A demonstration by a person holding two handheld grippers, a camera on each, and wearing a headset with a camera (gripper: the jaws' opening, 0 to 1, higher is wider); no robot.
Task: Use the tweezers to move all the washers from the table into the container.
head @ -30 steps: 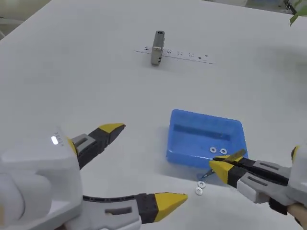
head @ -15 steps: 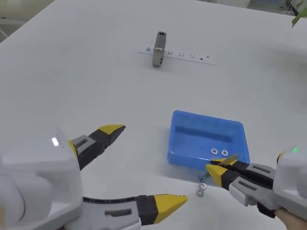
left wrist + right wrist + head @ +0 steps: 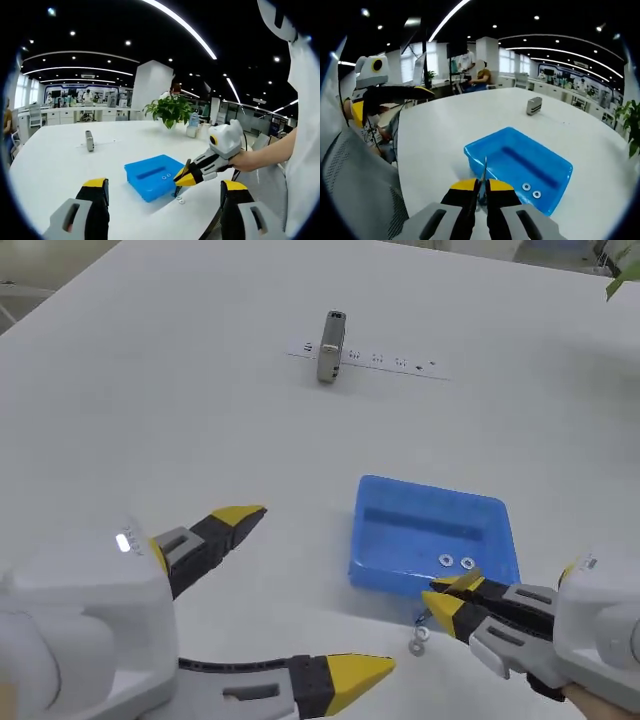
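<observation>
Two small silver washers (image 3: pixel 446 560) are home, lying side by side by the near wall of the shallow blue plastic container (image 3: pixel 400 530), toward its right corner. The container sits toward the near edge of the white counter (image 3: pixel 200 390). Two loose washers (image 3: pixel 416 646) lie on the counter close together, just outside the container's near wall. Call it about halfway, as far as these views reach.

The right tongs (image 3: pixel 443 600) are clenched on the thin metal tweezers (image 3: pixel 483 172), whose blade pokes up between the jaws. They hang at that near wall, just above the loose pair. The tweezer tips are too small to read; they may be at the upper washer, but I can't say one is pinched. The left tongs (image 3: pixel 305 592) are spread wide, carrying nothing, well apart to the left.
</observation>
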